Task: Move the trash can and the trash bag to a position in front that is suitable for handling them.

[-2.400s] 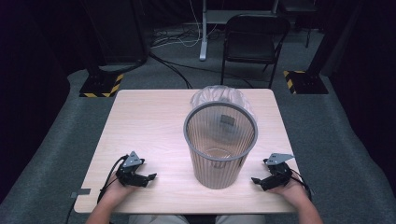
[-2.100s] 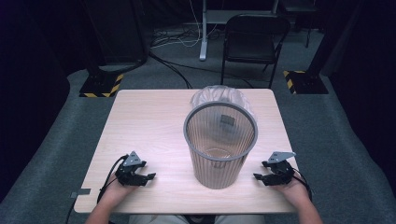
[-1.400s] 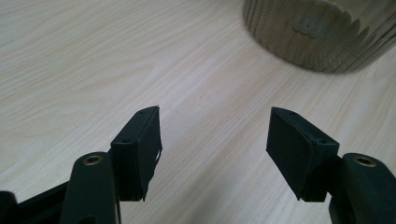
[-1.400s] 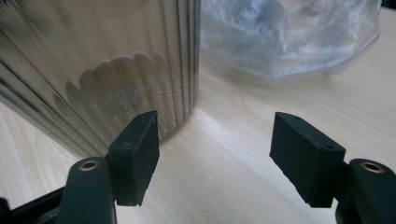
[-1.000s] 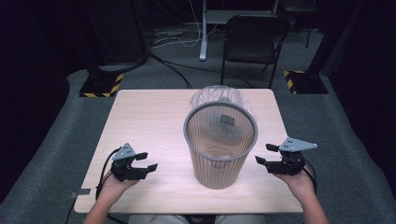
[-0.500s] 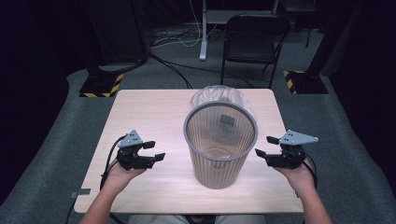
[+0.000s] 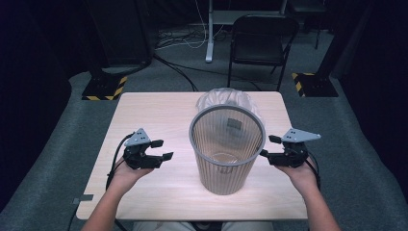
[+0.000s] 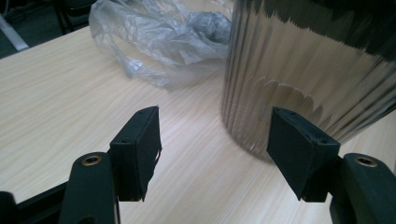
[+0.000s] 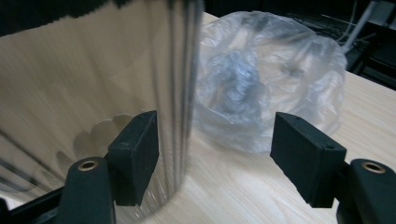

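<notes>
The ribbed bin [image 7: 226, 149] stands between both grippers, crumpled clear bag [image 7: 226, 98] just beyond it. Left gripper [image 7: 161, 150] and right gripper [image 7: 267, 147] hold jaws apart, empty. Likely reaching the bag: pinch loose plastic, avoid nudging the bin.

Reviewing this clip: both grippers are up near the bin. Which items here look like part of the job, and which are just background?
Likely part of the job:
- ribbed translucent bin, upright mid-table
- crumpled clear plastic bag behind it
- left gripper and right gripper, both open, flanking the bin

Just background:
- folding chair
- floor cables
- striped stand bases
</notes>
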The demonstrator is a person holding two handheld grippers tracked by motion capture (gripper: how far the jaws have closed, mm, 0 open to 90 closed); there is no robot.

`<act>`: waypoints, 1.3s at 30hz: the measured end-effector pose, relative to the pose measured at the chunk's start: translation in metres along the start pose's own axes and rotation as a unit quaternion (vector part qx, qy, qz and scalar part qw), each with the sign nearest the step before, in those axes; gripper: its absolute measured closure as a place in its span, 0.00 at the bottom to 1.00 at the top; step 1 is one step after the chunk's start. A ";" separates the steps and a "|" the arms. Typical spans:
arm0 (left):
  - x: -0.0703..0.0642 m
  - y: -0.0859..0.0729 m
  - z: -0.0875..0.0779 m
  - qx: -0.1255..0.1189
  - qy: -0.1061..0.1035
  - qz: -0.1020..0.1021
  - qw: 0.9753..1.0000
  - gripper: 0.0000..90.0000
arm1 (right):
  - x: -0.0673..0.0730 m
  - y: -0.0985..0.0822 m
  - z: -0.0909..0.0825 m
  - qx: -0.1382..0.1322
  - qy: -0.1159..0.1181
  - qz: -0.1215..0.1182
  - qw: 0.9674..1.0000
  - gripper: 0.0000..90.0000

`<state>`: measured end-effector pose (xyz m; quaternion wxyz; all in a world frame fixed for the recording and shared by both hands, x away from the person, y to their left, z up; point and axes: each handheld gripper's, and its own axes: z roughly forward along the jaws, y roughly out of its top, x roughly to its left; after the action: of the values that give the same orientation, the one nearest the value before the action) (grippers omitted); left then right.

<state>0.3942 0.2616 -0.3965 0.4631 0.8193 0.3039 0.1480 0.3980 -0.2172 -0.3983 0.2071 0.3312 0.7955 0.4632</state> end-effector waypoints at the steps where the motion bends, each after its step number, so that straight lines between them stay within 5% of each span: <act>1: 0.001 0.000 -0.002 0.003 0.002 0.004 1.000 0.38 | 0.002 0.001 0.001 0.002 -0.003 -0.007 1.000 0.37; 29: 0.006 0.041 -0.054 -0.041 0.008 -0.012 0.999 0.37 | 0.038 0.019 0.031 0.011 0.032 -0.033 0.999 0.38; 39: 0.003 0.059 -0.063 -0.067 -0.016 -0.021 0.997 0.36 | 0.047 0.023 0.040 0.012 0.045 -0.034 0.998 0.38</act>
<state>0.3849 0.2834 -0.3136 0.5250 0.7818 0.3032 0.1453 0.3981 -0.1510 -0.3988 0.1830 0.2852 0.8205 0.4603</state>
